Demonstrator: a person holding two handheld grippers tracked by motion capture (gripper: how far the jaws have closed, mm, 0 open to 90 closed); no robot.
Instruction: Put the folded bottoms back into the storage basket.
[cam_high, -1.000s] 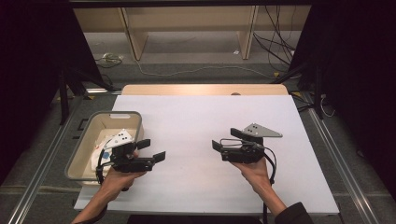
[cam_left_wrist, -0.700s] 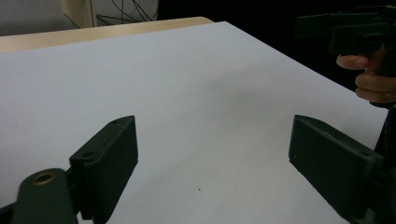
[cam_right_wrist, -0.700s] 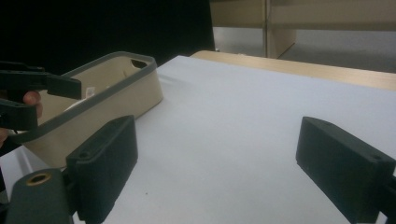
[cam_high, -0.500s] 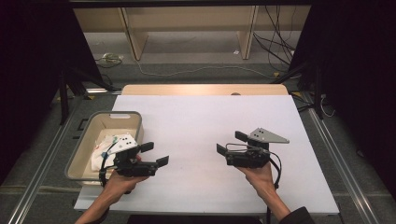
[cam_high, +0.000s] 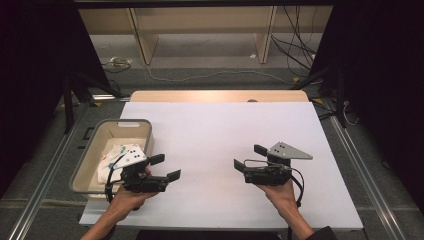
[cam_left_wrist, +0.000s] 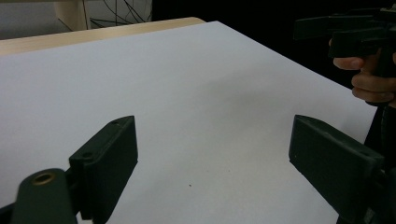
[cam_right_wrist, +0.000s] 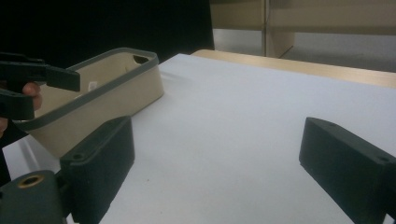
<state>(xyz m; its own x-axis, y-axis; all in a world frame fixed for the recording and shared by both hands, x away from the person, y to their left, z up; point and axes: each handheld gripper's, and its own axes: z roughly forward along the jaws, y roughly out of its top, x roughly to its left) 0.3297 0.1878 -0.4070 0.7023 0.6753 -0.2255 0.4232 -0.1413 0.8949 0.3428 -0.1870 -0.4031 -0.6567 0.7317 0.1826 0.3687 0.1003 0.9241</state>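
Note:
My left gripper (cam_high: 166, 167) is held in a hand near the front left of the white table (cam_high: 220, 125), just right of a beige bin (cam_high: 120, 121). Its jaws point right and stand open with nothing between them; in the left gripper view, the left gripper (cam_left_wrist: 212, 154) has only bare tabletop between them. My right gripper (cam_high: 249, 156), with a grey three-cornered plate (cam_high: 290, 150) on top, is held at the front right and points left toward the other. It is open and empty, and the right gripper (cam_right_wrist: 215, 158) frames bare table in its own view.
The beige bin (cam_right_wrist: 102, 93) has a grey rim and holds white cloth-like items (cam_high: 120, 155). A wooden strip (cam_high: 220, 96) runs along the table's far edge. Cables lie on the floor beyond, and dark curtains stand at both sides.
Both hands have drifted slightly toward the near edge of the table, the right one also a little to the right. Both pairs of jaws stay open and empty.

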